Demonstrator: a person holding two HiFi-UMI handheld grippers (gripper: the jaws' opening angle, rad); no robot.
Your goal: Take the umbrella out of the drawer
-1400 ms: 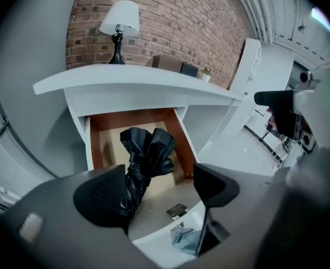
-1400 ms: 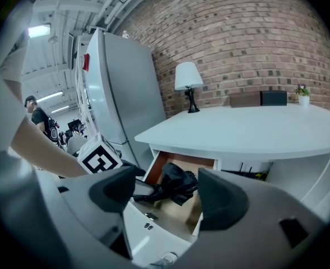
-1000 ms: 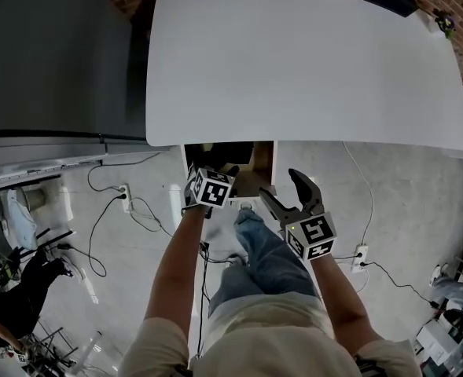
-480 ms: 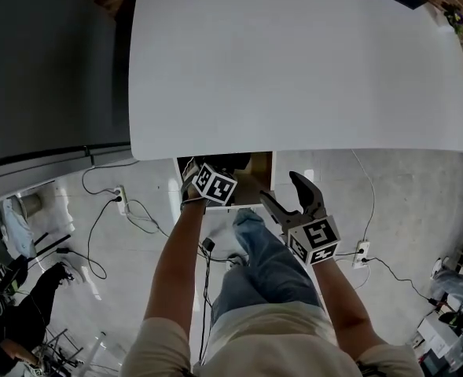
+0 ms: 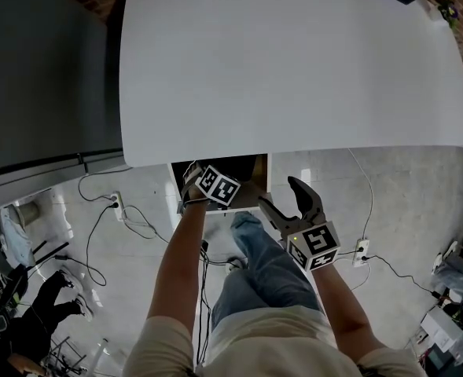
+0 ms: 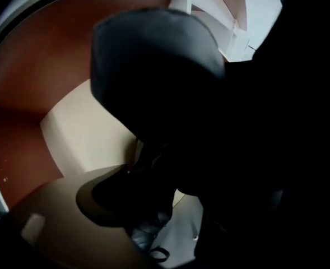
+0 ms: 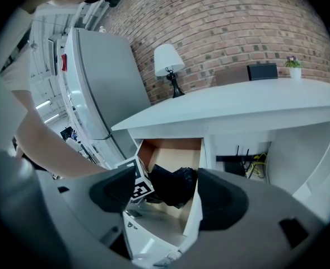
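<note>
Under the white table's (image 5: 294, 61) near edge the drawer (image 5: 252, 181) stands pulled out, its inside brown wood (image 7: 173, 150). In it lies the black folded umbrella (image 7: 177, 185), whose dark fabric (image 6: 153, 55) fills most of the left gripper view. My left gripper (image 5: 207, 181) points steeply down into the drawer; its marker cube (image 7: 135, 184) sits beside the umbrella. The jaws are closing with the umbrella between them, and a grip does not show. My right gripper (image 5: 280, 192) hangs open and empty in front of the drawer, above the person's leg.
A tall grey cabinet (image 5: 42, 69) stands left of the table. A lamp (image 7: 167, 60) and a black box (image 7: 263, 72) sit at the table's back by the brick wall. Cables and sockets (image 5: 121, 203) lie on the concrete floor. The person's leg (image 5: 262, 261) is below the drawer.
My left gripper has gone down deeper into the drawer, onto the umbrella. The right gripper has sunk slightly and stays open.
</note>
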